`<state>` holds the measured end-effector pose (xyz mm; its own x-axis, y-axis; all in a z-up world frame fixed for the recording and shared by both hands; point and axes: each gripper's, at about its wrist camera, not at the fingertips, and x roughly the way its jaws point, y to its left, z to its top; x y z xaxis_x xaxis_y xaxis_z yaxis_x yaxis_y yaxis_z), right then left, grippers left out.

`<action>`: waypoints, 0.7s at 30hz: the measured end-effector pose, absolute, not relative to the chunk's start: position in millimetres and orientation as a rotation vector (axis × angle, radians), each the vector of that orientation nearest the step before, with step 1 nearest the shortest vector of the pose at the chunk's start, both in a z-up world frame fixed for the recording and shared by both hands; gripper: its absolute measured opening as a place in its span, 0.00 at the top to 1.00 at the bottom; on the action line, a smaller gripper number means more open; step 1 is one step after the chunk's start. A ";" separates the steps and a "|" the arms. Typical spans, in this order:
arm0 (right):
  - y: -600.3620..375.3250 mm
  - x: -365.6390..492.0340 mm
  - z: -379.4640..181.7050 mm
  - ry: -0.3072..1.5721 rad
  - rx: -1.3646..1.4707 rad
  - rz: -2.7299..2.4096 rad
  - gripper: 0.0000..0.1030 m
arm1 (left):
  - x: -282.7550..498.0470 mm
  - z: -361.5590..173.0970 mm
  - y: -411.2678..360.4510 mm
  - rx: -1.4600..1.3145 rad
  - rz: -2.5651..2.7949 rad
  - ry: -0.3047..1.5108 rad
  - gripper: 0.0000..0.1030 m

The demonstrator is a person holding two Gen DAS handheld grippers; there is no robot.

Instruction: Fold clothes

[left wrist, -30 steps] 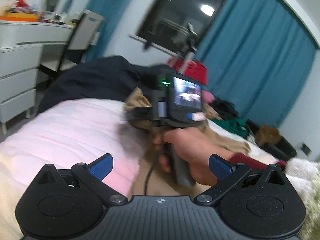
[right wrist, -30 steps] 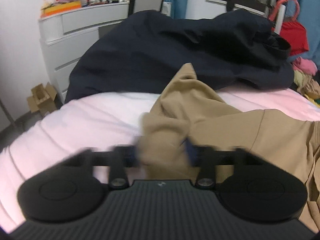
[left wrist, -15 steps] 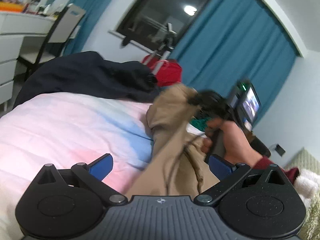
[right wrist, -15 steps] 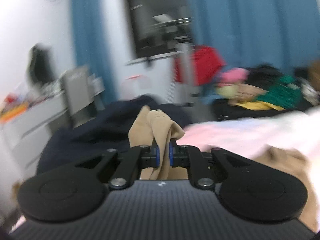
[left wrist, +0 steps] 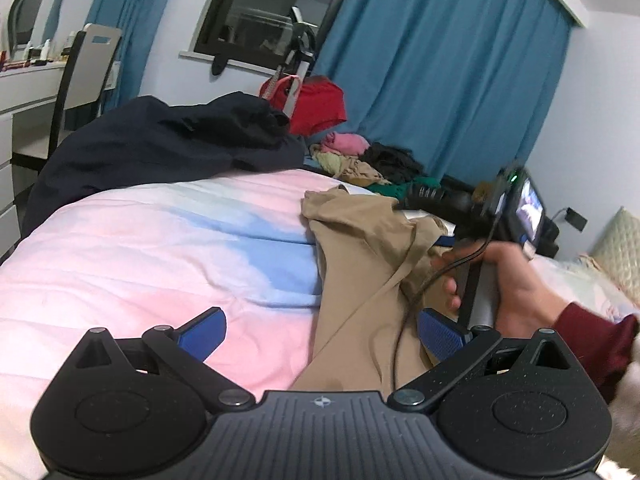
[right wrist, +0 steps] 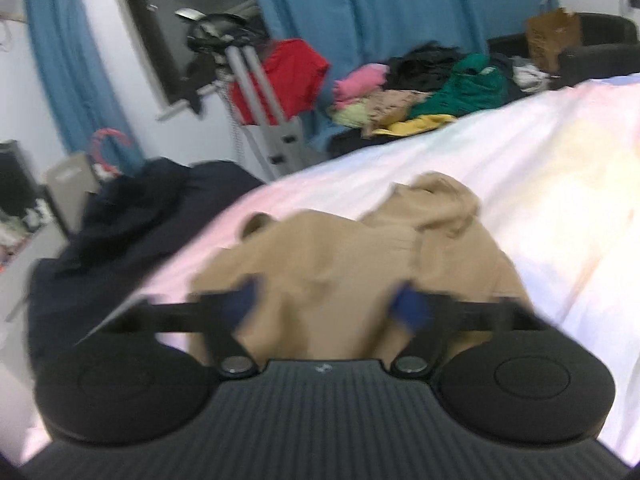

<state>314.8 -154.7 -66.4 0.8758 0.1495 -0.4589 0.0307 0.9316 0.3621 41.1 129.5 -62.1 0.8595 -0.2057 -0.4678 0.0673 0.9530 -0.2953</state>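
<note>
A tan hooded sweatshirt (left wrist: 360, 264) lies crumpled on the pink and blue bed cover (left wrist: 160, 248). It also shows in the right wrist view (right wrist: 352, 256), its hood at the far end. My left gripper (left wrist: 320, 334) is open and empty, low over the cover beside the garment's near edge. My right gripper (right wrist: 328, 306) is open just above the sweatshirt, its blue pads (right wrist: 410, 306) blurred by motion. In the left wrist view a hand holds the right gripper's body (left wrist: 480, 240) over the garment's right side.
A dark navy jacket (left wrist: 160, 148) lies heaped at the far left of the bed. A pile of coloured clothes (right wrist: 420, 96) and a red garment (left wrist: 320, 106) on a stand are beyond the bed. A white dresser (left wrist: 24, 92) and chair are on the left.
My right gripper held a fold of the tan sweatshirt aloft, then carried it rightward, lowered it and opened, dropping it on the bed. The left gripper stayed open.
</note>
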 end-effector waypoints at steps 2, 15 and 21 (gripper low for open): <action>-152.8 300.6 -51.2 0.482 0.360 0.088 0.12 | 41.3 -61.1 126.5 -0.256 -0.149 0.514 0.00; -172.8 122.4 10.3 0.401 0.213 0.136 0.12 | 14.3 -51.3 153.6 -0.410 -0.178 0.628 0.00; -196.5 31.3 -7.6 0.446 0.211 0.120 0.12 | 5.5 -60.5 175.6 -0.531 -0.065 0.721 0.03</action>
<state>31.3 -196.5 -7.6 0.8958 0.1608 -0.4144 -0.0688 0.9712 0.2282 5.5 175.6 -60.5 0.7550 -0.2359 -0.6118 -0.1223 0.8660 -0.4848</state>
